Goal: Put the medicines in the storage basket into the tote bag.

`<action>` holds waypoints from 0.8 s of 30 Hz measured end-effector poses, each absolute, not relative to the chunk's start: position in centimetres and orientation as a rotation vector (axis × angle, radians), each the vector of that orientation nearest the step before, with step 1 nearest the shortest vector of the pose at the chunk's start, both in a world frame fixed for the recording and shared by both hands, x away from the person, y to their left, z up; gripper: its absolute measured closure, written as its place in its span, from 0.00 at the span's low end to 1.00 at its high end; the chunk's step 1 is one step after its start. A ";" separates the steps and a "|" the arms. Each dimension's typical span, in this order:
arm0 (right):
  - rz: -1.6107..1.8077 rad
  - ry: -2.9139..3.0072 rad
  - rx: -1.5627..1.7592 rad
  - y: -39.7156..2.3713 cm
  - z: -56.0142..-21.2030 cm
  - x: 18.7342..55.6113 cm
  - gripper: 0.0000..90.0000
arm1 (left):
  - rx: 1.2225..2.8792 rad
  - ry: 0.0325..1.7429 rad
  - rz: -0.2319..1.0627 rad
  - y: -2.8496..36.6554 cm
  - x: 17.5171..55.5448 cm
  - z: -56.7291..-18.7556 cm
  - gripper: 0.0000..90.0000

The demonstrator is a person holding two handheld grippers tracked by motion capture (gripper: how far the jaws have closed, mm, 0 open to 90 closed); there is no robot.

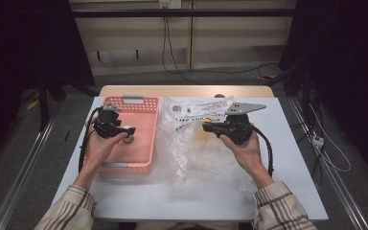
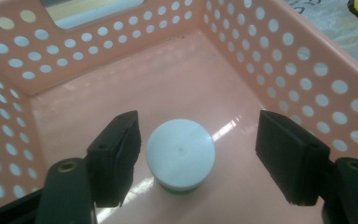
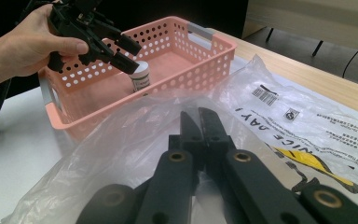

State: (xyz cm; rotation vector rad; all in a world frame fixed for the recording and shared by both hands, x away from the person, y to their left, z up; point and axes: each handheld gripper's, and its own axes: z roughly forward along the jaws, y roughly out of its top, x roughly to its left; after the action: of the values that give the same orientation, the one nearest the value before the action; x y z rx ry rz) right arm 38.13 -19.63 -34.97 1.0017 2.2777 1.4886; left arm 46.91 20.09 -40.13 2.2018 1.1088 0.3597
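In basket | left gripper spread around white-capped jar, untouched | right gripper pinching bag

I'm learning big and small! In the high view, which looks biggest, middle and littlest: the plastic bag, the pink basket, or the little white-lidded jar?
1. plastic bag, which looks the largest
2. pink basket, a bit smaller
3. white-lidded jar, by far the smallest, partly hidden by the left gripper

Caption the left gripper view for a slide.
Open left gripper straddles a white-capped bottle standing upright in the pink perforated basket.
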 end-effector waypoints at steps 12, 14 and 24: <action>1.478 2.293 0.996 -19.7 -35.2 38.3 1.00 | 2.284 1.134 0.373 20.2 47.6 -41.2 0.45; 1.475 2.295 0.995 -19.7 -35.2 38.3 1.00 | 2.276 1.138 0.346 20.2 47.6 -41.3 0.48; 1.475 2.296 0.989 -19.6 -35.3 38.2 1.00 | 2.324 1.125 0.356 20.1 47.7 -41.7 0.56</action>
State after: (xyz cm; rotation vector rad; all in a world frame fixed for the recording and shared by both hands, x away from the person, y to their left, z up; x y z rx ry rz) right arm 38.15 -19.64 -35.27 0.9887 2.2960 1.4746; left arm 47.71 20.06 -41.72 2.3238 1.1248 0.3558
